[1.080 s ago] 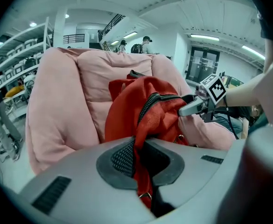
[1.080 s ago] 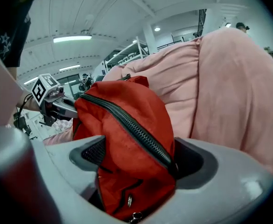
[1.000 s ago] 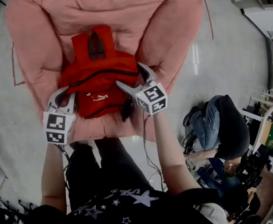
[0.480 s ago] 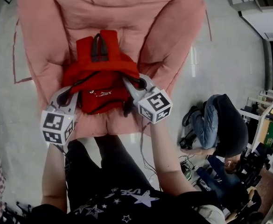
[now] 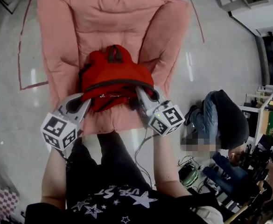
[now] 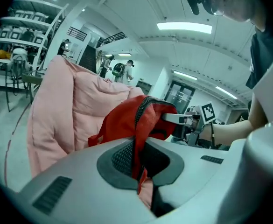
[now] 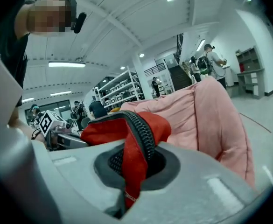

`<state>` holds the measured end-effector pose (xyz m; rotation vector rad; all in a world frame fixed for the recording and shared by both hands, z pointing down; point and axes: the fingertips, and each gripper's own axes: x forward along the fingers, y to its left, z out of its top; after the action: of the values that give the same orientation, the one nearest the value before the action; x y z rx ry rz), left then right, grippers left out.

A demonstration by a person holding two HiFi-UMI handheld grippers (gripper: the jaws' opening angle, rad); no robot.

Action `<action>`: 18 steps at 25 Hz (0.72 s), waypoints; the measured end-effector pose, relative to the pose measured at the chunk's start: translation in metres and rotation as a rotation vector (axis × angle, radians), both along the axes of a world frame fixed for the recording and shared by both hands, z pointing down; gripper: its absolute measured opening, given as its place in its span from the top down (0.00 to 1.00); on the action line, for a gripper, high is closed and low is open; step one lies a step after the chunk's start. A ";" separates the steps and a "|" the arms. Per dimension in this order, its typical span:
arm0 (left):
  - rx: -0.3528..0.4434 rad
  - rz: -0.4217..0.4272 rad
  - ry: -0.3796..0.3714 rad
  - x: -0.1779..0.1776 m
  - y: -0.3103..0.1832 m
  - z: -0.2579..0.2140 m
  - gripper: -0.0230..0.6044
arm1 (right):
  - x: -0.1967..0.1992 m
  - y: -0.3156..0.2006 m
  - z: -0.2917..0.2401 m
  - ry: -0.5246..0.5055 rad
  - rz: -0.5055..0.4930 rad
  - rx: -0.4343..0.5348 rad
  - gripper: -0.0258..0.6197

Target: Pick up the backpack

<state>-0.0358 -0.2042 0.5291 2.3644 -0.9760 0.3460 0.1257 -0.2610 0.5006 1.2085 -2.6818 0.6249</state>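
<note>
A red backpack (image 5: 115, 76) with a black zip hangs above the seat of a pink armchair (image 5: 113, 22). My left gripper (image 5: 86, 98) is shut on the bag's left edge, and red fabric (image 6: 143, 125) is pinched between its pads. My right gripper (image 5: 140, 91) is shut on the bag's right edge, where red fabric with the zip (image 7: 136, 139) runs through its jaws. Each gripper shows in the other's view beyond the bag: the right gripper (image 6: 187, 120) and the left gripper (image 7: 57, 136). The bag's underside is hidden.
The armchair's padded arms (image 5: 166, 36) flank the bag. A person in dark clothes (image 5: 222, 125) crouches on the glossy floor at the right, by cables and equipment (image 5: 192, 174). Shelving (image 7: 113, 90) and several people stand in the background.
My right gripper has gone from open to shut on the backpack's right edge. Both grippers have risen with the bag, which now hangs off the seat.
</note>
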 end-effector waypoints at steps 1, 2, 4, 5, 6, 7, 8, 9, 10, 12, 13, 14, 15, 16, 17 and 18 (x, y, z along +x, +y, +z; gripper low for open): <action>-0.002 0.017 0.012 0.001 0.005 -0.005 0.93 | 0.001 0.004 -0.006 -0.005 0.020 0.006 0.96; -0.007 0.028 0.024 0.001 0.008 -0.008 0.93 | 0.001 0.007 -0.011 -0.009 0.035 0.012 0.96; -0.017 0.044 0.041 0.001 0.012 -0.012 0.93 | 0.000 0.010 -0.017 -0.002 0.052 0.024 0.96; -0.020 0.050 0.050 0.001 0.012 -0.013 0.93 | -0.001 0.011 -0.020 0.007 0.056 0.030 0.96; -0.022 0.056 0.064 -0.001 0.013 -0.016 0.93 | -0.003 0.012 -0.023 0.013 0.060 0.034 0.96; -0.022 0.061 0.080 -0.003 0.013 -0.019 0.93 | -0.005 0.014 -0.027 0.015 0.064 0.037 0.96; -0.020 0.067 0.096 -0.005 0.013 -0.023 0.93 | -0.007 0.016 -0.031 0.015 0.069 0.041 0.96; -0.014 0.073 0.107 -0.008 0.013 -0.027 0.93 | -0.009 0.019 -0.036 0.012 0.075 0.045 0.96; -0.005 0.081 0.116 -0.009 0.015 -0.033 0.93 | -0.009 0.023 -0.042 0.010 0.083 0.050 0.96; 0.018 0.097 0.140 -0.008 0.024 -0.051 0.93 | -0.006 0.037 -0.059 -0.002 0.104 0.062 0.96; 0.029 0.104 0.162 -0.006 0.030 -0.062 0.93 | -0.003 0.046 -0.069 -0.012 0.116 0.070 0.96; 0.040 0.108 0.190 -0.004 0.036 -0.074 0.93 | -0.001 0.055 -0.080 -0.021 0.129 0.078 0.96; 0.048 0.110 0.221 -0.004 0.041 -0.085 0.93 | 0.000 0.063 -0.090 -0.027 0.143 0.086 0.96; 0.058 0.113 0.251 -0.007 0.043 -0.096 0.93 | -0.003 0.070 -0.100 -0.030 0.157 0.094 0.96; 0.071 0.121 0.275 -0.013 0.044 -0.105 0.93 | -0.008 0.074 -0.109 -0.032 0.172 0.101 0.96; 0.085 0.132 0.293 -0.020 0.043 -0.114 0.93 | -0.016 0.076 -0.118 -0.034 0.188 0.108 0.96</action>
<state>-0.0563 -0.1607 0.4153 2.4735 -0.7129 0.0036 0.1096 -0.1848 0.3824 1.5042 -2.6810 0.5342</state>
